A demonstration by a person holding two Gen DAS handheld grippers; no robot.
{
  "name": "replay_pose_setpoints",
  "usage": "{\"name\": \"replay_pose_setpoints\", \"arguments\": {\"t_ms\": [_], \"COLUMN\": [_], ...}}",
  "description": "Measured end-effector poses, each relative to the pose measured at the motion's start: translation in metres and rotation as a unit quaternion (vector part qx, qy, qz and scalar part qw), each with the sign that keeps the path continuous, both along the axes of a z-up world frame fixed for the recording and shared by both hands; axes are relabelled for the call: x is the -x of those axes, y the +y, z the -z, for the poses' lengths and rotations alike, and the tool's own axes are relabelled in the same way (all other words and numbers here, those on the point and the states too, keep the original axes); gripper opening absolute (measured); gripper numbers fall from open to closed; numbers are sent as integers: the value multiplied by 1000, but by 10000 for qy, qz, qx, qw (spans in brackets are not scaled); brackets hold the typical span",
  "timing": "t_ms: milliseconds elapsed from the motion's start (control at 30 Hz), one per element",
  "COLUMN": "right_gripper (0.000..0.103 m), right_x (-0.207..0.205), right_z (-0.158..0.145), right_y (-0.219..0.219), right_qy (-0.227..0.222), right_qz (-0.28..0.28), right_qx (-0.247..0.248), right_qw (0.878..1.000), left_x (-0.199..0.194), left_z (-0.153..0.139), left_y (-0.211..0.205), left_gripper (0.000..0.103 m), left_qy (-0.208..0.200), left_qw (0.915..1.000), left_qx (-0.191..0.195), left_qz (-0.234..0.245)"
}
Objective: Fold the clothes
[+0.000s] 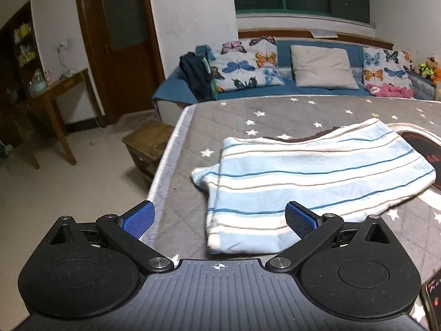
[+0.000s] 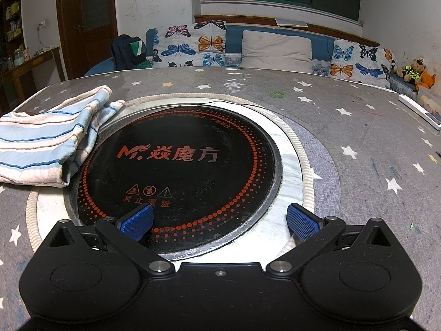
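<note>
A folded blue-and-white striped cloth (image 1: 311,176) lies on the grey star-patterned table cover (image 1: 275,110). In the right wrist view the same cloth (image 2: 46,140) lies at the left, its edge overlapping the black round cooktop (image 2: 182,160). My left gripper (image 1: 219,219) is open and empty, held just in front of the cloth's near corner. My right gripper (image 2: 219,222) is open and empty, over the near rim of the cooktop, well right of the cloth.
A wooden stool (image 1: 148,143) stands beside the table's left edge. A blue sofa with butterfly cushions (image 1: 242,63) runs behind the table. A wooden desk (image 1: 52,93) stands at the left wall. A white remote (image 2: 419,111) lies at the table's right edge. A phone (image 1: 432,298) shows at bottom right.
</note>
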State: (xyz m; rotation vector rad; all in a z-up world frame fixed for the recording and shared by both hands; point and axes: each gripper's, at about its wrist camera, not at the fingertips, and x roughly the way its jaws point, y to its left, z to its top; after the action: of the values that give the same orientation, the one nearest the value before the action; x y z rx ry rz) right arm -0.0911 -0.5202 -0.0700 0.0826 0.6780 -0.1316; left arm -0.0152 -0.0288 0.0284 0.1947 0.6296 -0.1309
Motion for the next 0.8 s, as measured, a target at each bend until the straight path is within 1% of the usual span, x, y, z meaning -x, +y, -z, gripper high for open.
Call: {"name": "replay_pose_setpoints", "arguments": {"t_ms": [167,333,667,800], "right_gripper": [103,103,103,103], "right_x": [-1,-1,-1,-1], "right_z": [0,0,1,1], "right_y": [2,3,3,4], "right_qy": [-3,-5,-7,-5], "right_qz": [8,8,9,9], "right_qx": [4,10,12,11], "right_qw": [10000,10000,10000,10000], "left_x": [-21,-36,-39,-36], "left_z": [8,17,23,23], "left_y": [-4,-7,-10,-11], "left_gripper": [102,102,102,102], "left_qy": [125,247,306,253], "left_qw": [9999,9996,9994,9995], "left_qx": [14,110,128,128], "left_qz": [13,-46,-74,-129]}}
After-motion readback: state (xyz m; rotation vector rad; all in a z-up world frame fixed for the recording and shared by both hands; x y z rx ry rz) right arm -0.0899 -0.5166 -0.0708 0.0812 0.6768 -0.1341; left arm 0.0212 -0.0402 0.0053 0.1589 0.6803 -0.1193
